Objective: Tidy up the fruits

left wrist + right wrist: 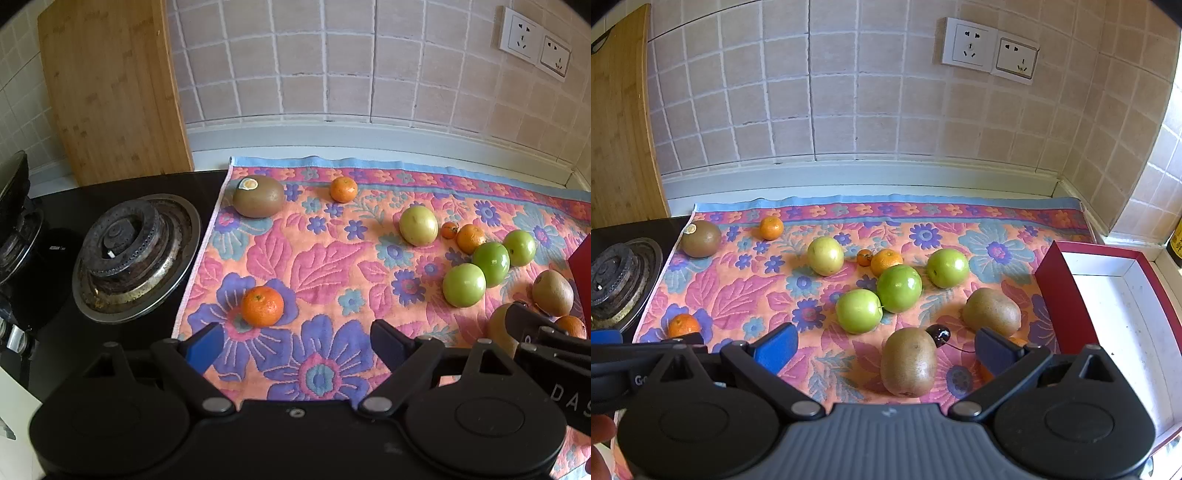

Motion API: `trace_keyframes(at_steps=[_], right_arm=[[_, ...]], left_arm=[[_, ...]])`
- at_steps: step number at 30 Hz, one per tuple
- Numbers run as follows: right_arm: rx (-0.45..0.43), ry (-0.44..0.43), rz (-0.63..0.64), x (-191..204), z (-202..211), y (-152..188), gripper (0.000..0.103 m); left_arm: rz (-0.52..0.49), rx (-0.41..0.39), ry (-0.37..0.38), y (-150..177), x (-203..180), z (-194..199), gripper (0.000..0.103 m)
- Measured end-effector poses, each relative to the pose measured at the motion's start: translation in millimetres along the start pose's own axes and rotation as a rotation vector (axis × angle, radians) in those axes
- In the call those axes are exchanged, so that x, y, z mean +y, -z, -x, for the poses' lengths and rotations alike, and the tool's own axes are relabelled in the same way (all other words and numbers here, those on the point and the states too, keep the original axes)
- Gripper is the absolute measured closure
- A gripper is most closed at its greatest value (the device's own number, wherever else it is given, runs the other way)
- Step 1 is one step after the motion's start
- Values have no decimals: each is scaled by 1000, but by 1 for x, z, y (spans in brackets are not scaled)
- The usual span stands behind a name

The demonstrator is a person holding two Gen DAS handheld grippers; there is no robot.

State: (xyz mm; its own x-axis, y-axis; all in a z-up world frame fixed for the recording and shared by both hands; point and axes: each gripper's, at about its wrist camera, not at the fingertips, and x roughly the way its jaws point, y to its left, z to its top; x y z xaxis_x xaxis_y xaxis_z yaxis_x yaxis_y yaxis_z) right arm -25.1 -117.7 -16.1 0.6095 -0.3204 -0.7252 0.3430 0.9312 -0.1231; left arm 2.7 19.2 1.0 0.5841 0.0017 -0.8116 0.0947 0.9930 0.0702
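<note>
Fruits lie scattered on a flowered cloth (325, 266). In the left wrist view my left gripper (297, 345) is open and empty, just behind an orange (262, 305). A kiwi (258, 196) and a small orange (343, 189) lie at the far left. In the right wrist view my right gripper (886, 349) is open, with a kiwi (908, 362) lying between its fingers, untouched. A second kiwi (991, 312), three green apples (899, 288), a yellow-green apple (825, 255), two small oranges (885, 261) and a dark cherry (940, 334) lie beyond it.
A red box with a white inside (1108, 295) stands open at the right edge of the cloth. A gas burner (135, 254) on a black hob sits to the left. A wooden board (110, 92) leans on the tiled wall. Wall sockets (990, 50) sit above.
</note>
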Motion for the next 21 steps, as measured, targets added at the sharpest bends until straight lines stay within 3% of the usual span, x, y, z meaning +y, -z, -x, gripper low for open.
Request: trace_keyframes(at_steps=[21], right_arm=[[-5,-2,15,1,0,-2,0]], left_arm=[[8,-9,10,-5,2,1,1]])
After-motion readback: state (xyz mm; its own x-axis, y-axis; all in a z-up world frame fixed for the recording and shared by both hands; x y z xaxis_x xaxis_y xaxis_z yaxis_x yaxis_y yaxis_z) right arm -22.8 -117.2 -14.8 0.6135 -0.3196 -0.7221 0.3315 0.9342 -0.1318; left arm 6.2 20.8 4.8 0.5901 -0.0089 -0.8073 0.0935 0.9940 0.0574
